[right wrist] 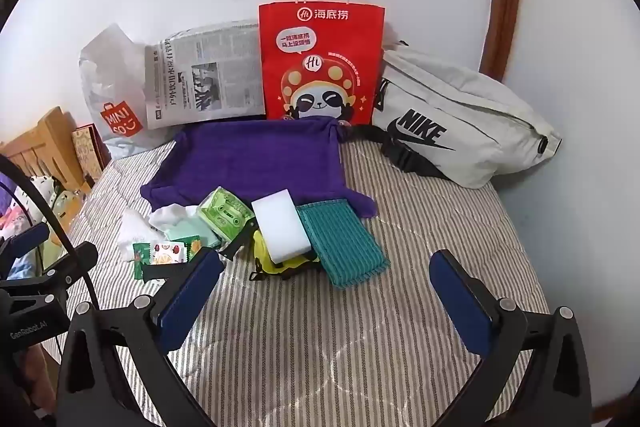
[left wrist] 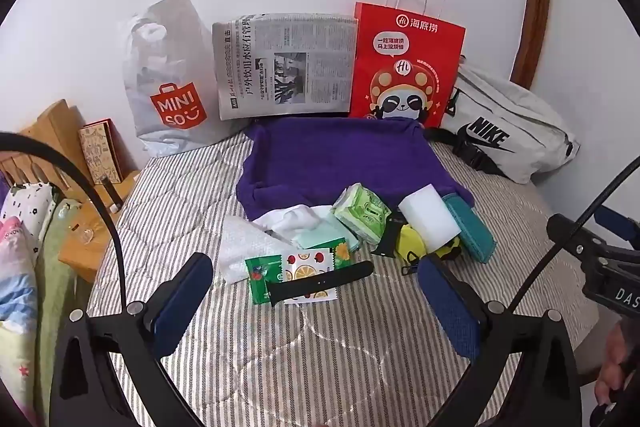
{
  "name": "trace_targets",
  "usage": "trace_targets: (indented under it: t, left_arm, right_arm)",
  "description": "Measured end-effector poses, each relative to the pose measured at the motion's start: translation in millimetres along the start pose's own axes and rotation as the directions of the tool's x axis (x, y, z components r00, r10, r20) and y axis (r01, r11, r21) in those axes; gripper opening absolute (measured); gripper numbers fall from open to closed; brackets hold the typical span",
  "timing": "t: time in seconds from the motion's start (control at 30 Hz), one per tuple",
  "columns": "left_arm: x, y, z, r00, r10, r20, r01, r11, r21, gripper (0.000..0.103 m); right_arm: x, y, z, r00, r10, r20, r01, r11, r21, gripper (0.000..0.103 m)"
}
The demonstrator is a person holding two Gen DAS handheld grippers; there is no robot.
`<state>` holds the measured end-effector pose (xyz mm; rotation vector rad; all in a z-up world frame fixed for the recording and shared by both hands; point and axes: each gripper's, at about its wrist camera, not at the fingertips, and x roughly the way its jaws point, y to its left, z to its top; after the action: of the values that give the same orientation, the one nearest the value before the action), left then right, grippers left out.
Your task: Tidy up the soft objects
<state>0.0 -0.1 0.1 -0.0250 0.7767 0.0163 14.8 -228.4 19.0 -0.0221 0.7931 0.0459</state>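
Observation:
A purple cloth tray [left wrist: 320,155] [right wrist: 256,155] lies on the striped bed. In front of it sits a pile: a white sponge block [left wrist: 429,217] [right wrist: 282,229], a teal woven pad [left wrist: 474,227] [right wrist: 342,247], a green tissue pack [left wrist: 362,213] [right wrist: 226,211], white socks [left wrist: 296,221] [right wrist: 170,215], a fruit-print packet [left wrist: 306,269] [right wrist: 170,253], a black strap [left wrist: 320,283] and a yellow item [left wrist: 410,245] [right wrist: 280,263]. My left gripper [left wrist: 316,291] is open, just short of the strap. My right gripper [right wrist: 326,287] is open, below the teal pad.
A Miniso plastic bag [left wrist: 172,87], a folded newspaper [left wrist: 286,65], a red paper bag [left wrist: 406,67] [right wrist: 320,63] and a grey Nike pouch [left wrist: 504,131] [right wrist: 452,119] lean on the wall. A wooden bedside stand [left wrist: 80,187] is at the left.

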Motion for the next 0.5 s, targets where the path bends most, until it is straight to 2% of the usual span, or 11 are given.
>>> trace_targets:
  t: [0.2,0.5]
  left_arm:
    - [-5.2,-8.2,2.2,0.999,0.028,0.026,-0.028,1.000,0.014,0.103]
    - [-10.9,4.9,1.7,0.999,-0.007,0.038,0.007,1.000,-0.005,0.103]
  right_arm:
    - [2.5,2.0,-1.8,1.000,-0.005,-0.012,0.005,1.000,-0.007,0.103]
    - [-3.7,3.3,-2.9,1.000,-0.005,0.003,0.005,1.000,-0.012,0.103]
